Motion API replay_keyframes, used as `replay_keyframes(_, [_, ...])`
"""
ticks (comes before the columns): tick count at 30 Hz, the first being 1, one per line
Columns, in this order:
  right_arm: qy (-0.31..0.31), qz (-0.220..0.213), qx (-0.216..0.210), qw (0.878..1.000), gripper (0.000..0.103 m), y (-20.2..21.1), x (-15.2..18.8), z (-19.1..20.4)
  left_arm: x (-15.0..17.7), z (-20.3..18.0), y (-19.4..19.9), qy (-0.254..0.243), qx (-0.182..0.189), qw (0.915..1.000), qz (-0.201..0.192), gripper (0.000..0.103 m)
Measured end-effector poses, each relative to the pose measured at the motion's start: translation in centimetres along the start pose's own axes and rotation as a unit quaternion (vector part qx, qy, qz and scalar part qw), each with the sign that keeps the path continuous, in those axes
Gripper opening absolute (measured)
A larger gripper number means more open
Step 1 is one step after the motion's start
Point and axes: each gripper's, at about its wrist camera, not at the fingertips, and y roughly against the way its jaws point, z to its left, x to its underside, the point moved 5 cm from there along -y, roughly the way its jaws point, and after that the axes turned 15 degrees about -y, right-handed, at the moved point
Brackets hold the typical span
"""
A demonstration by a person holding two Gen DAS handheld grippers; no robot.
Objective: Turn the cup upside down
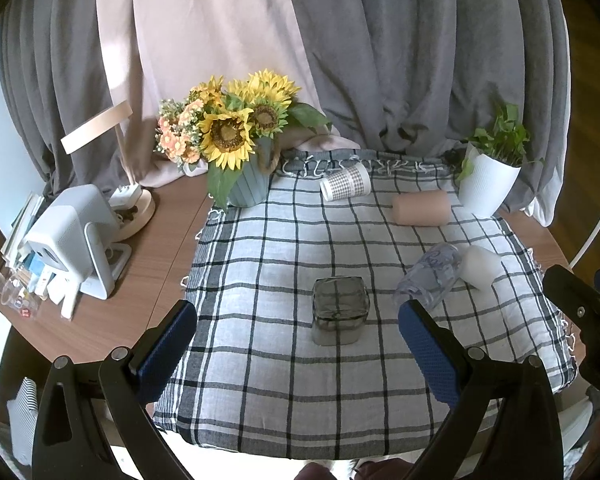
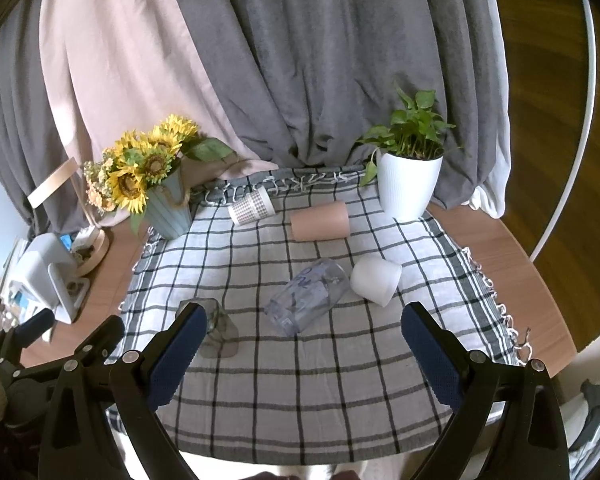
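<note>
A smoky square glass cup (image 1: 340,310) stands mouth-down on the checked cloth (image 1: 260,264), partly hidden behind my right gripper's left finger in the right wrist view (image 2: 220,330). A clear printed cup (image 2: 308,298) lies on its side, also seen in the left wrist view (image 1: 430,276). A white cup (image 2: 376,278), a pink cup (image 2: 320,220) and a white patterned cup (image 2: 252,205) lie on their sides too. My left gripper (image 1: 296,332) is open and empty, just short of the smoky cup. My right gripper (image 2: 300,344) is open and empty, near the clear cup.
A sunflower vase (image 1: 246,184) stands at the cloth's back left and a white potted plant (image 2: 408,184) at the back right. A white device (image 1: 76,236), a lamp (image 1: 128,196) and small items sit on the wooden table (image 1: 160,240) at left. Curtains hang behind.
</note>
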Motion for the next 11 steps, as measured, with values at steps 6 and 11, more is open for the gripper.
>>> replay_keyframes(6, [0.000,0.000,0.000,1.000,0.098,-0.04,-0.02,0.00,-0.05,-0.03,-0.06,0.000,0.000,1.0000,0.000,0.103])
replay_keyframes(11, [0.000,0.002,0.000,1.000,0.098,-0.18,0.10,-0.07,-0.10,0.00,-0.14,0.000,-0.001,1.0000,0.001,0.103])
